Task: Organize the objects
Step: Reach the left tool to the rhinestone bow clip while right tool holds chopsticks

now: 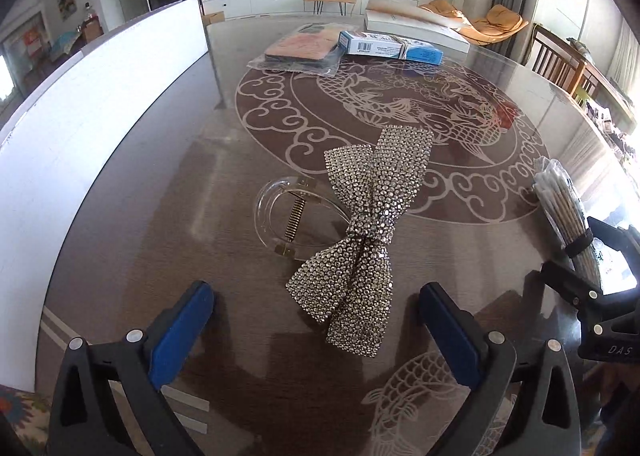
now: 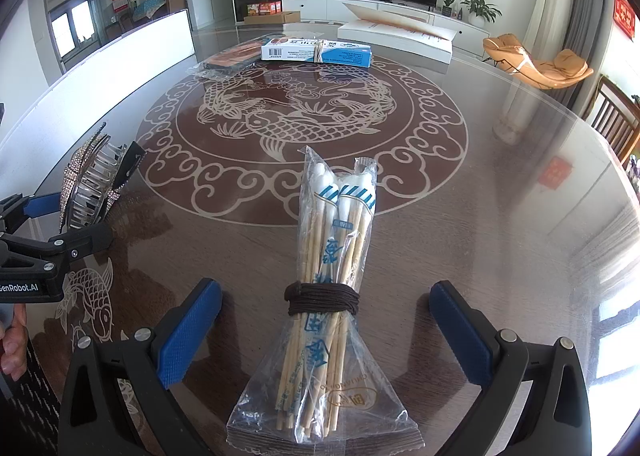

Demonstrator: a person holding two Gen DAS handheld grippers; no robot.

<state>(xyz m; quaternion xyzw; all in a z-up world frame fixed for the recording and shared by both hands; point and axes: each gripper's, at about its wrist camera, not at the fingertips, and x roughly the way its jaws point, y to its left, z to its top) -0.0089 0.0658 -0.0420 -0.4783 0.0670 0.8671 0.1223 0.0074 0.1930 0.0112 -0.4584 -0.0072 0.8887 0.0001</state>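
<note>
A rhinestone bow hair clip with a clear plastic claw lies on the round table, between and just ahead of my open left gripper. It also shows side-on in the right wrist view. A bundle of wrapped chopsticks, tied with a dark band, lies between the fingers of my open right gripper. The bundle shows at the right edge of the left wrist view. Neither gripper holds anything.
A blue and white box and a plastic-wrapped flat item lie at the far side of the table, with a long white box behind. A white board stands along the left. Chairs stand to the right.
</note>
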